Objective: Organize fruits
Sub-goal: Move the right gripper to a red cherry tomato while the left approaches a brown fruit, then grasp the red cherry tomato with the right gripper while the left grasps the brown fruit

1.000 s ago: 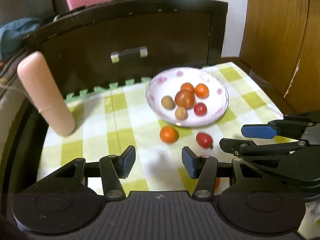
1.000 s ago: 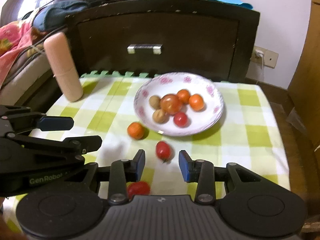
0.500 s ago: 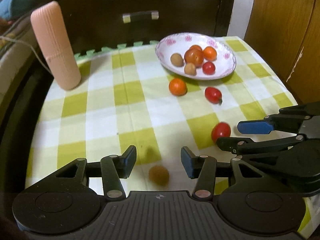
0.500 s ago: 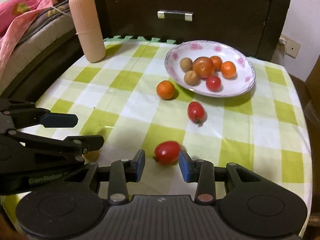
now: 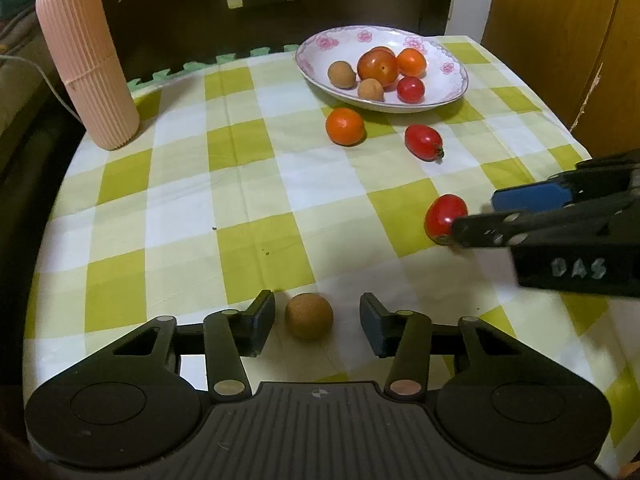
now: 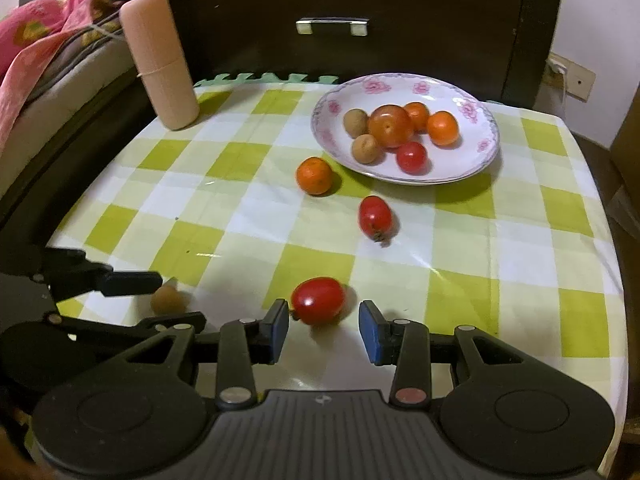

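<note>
Fruit lies ready for both tools at once, and the next move turns on how each piece sits between its fingers. The left gripper [image 5: 318,318] is spread wide with the small brown fruit [image 5: 309,316] on the cloth inside the gap, closer to the left finger and touching neither pad that I can see. The right gripper [image 6: 323,326] is also spread, and the near red tomato [image 6: 318,300] lies just at the fingertips, its long axis running across the gap and its left end just beside the left pad; it sits a little forward of the pads rather than squarely between them. So each hand is nearest its own fruit, and the right one probably needs a small push forward before closing. The plate [image 6: 478,168], already holding several fruits, stands well ahead of both tools at the far side of the checked cloth [image 5: 260,208], with the orange [image 6: 314,175] and a second red tomato [image 6: 375,215] loose between.
</note>
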Available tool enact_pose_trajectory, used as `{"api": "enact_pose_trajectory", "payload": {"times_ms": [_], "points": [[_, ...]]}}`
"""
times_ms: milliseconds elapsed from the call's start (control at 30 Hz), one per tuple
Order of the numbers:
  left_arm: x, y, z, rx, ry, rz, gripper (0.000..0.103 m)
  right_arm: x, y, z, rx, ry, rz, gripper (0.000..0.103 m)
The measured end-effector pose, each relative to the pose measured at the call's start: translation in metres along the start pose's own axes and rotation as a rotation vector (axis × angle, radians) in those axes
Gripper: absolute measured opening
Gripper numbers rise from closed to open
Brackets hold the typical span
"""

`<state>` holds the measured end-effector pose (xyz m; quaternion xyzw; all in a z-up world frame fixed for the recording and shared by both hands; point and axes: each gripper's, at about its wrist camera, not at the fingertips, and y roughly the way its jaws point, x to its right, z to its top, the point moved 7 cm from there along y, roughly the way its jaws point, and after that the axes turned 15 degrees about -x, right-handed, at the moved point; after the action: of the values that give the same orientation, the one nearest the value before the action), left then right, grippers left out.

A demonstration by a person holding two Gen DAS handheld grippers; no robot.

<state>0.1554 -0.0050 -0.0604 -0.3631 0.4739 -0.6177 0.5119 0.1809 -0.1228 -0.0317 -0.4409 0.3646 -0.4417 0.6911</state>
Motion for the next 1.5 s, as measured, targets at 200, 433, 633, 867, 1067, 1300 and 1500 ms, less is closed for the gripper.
{"api": "enact_pose_trajectory", "payload": {"times_ms": [200, 433, 633, 867, 1067, 1300, 1500], "points": [[0.001, 0.001, 0.0, 0.005, 0.005, -0.002, 0.039, 0.01, 0.006, 0.0, -0.01, 0.028, -0.002, 0.038], [0.003, -0.002, -0.002, 0.008, 0.016, -0.027, 0.034, 0.004, 0.01, 0.003, 0.003, 0.01, 0.021, 0.04], [0.007, -0.002, -0.002, 0.005, 0.037, -0.033, 0.036, -0.001, 0.023, 0.009, -0.012, -0.001, 0.033, 0.042], [0.009, -0.001, -0.003, 0.011, 0.053, -0.037, 0.041, -0.006, 0.032, 0.015, -0.007, -0.036, 0.012, 0.042], [0.011, -0.001, -0.005, 0.015, 0.069, -0.028, 0.041, -0.01, 0.03, 0.012, -0.001, -0.063, -0.008, 0.034], [0.013, -0.004, -0.007, 0.012, 0.071, -0.032, 0.033, -0.008, 0.022, 0.003, -0.005, -0.077, -0.015, 0.034], [0.019, -0.015, -0.011, 0.04, 0.081, -0.033, 0.033, -0.004, 0.007, -0.014, -0.013, -0.073, -0.038, 0.034]]}}
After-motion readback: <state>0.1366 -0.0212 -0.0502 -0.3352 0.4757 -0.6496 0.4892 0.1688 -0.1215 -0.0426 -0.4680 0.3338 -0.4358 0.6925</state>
